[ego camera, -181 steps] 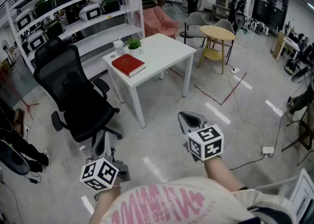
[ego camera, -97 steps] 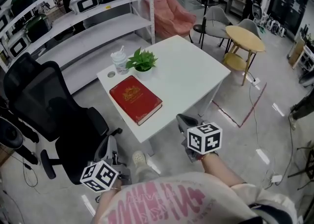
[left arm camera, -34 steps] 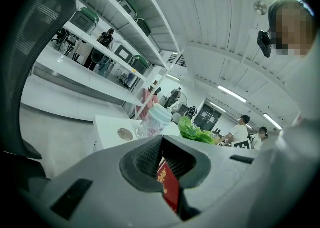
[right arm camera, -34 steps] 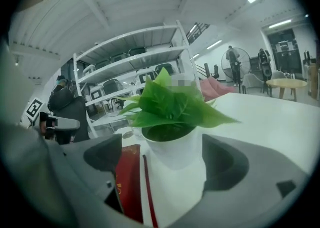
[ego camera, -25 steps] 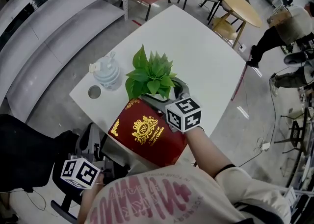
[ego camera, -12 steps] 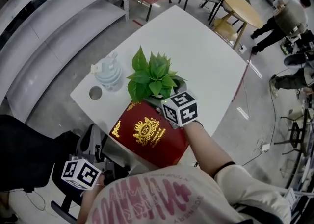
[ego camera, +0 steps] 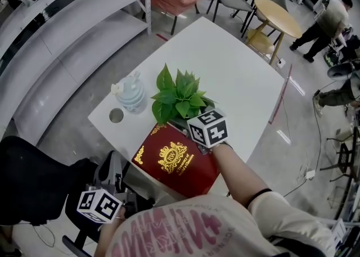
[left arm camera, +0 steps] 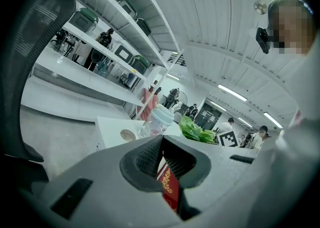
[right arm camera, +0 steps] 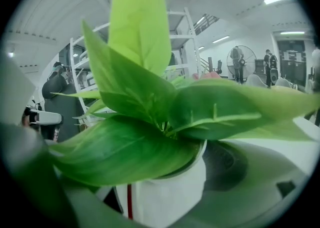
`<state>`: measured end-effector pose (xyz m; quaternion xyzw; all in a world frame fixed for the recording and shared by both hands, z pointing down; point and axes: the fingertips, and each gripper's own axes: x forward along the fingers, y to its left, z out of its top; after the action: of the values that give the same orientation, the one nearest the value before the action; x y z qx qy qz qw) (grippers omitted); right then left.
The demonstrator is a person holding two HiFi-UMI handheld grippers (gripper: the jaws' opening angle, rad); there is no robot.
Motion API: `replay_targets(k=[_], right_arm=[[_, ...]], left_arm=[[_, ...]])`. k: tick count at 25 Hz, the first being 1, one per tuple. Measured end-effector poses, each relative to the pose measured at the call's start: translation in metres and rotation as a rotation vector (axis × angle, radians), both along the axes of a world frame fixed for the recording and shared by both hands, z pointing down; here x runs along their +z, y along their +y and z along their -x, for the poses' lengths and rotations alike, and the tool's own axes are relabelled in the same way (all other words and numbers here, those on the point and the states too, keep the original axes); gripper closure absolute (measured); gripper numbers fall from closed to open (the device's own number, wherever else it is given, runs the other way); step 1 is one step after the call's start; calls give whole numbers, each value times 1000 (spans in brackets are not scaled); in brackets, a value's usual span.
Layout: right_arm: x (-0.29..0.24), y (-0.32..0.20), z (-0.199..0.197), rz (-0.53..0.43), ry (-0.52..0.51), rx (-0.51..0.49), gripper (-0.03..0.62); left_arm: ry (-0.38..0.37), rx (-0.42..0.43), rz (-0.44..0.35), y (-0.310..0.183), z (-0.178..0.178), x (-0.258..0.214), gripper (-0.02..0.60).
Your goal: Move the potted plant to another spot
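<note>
A leafy green potted plant (ego camera: pixel 180 95) in a white pot (right arm camera: pixel 170 197) stands on the white table (ego camera: pixel 242 81), touching the far edge of a red book (ego camera: pixel 174 160). My right gripper (ego camera: pixel 191 120) reaches over the book. Its jaws have just been closing with the pot between them, one on each side. A dark gap still shows at the pot's left side in the right gripper view, and leaves hide most of the jaws. My left gripper (ego camera: pixel 112 166) hangs low beside the table's near corner, its jaws together with nothing in them.
A small bottle-shaped cup (ego camera: pixel 133 95) and a round disc (ego camera: pixel 116 116) sit left of the plant. A black office chair (ego camera: pixel 34 177) is close at my left. White shelves (ego camera: pixel 56 36) run behind, with a round wooden table (ego camera: pixel 275 17) and people (ego camera: pixel 329 19) beyond.
I have walked up to the table from across the floor. Over the last second the right gripper has stayed at the pot, edging closer round it. People at the right have walked on.
</note>
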<state>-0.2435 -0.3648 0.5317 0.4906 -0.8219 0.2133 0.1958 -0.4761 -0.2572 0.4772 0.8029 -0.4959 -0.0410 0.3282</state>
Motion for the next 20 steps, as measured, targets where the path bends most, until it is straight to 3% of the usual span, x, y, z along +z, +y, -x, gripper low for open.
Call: replay_targets(k=[9,16,20], right_arm=[[-10,25,-26,-1,-7,63,74],[-36,84,-100,-62,-40,165,75],[-59,96,-105,-127,-65,202,75]], left_arm=[[-3,20,-20,11,-10,-14,578],[11,103,-18,43,-77,-19,578],[24,155,-21,34,-85,-19,578]])
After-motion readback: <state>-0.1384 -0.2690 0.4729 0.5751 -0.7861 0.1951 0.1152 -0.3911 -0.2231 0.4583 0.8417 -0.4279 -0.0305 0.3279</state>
